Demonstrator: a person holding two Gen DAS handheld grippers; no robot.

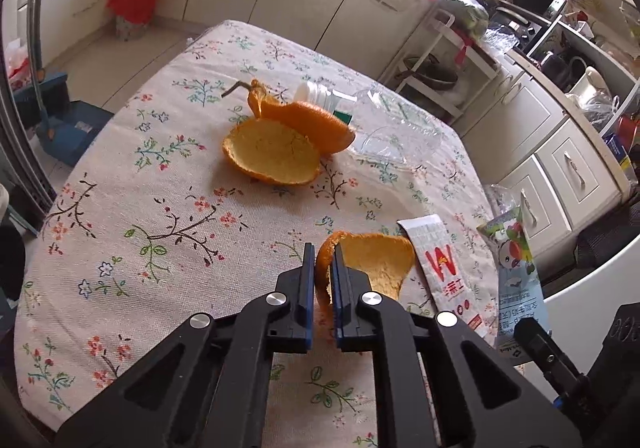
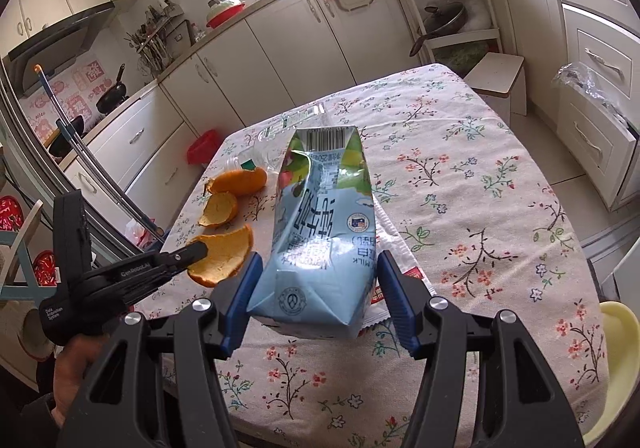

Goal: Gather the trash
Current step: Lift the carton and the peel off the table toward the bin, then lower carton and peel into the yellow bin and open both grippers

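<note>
My left gripper is shut on the edge of a small orange peel low over the floral tablecloth; from the right wrist view the same peel hangs from its fingertips. My right gripper is shut on a crumpled light-blue milk carton, held off the table with the barcode end pointing away. Farther along the table lie two larger orange peels and a crushed clear plastic bottle. A white wrapper with a red W lies flat next to the small peel.
The table stands in a kitchen lined with cabinets. A red bin sits on the floor beyond the far corner. A blue dustpan leans at the left. A small stool and a rack with pans stand past the table's far end.
</note>
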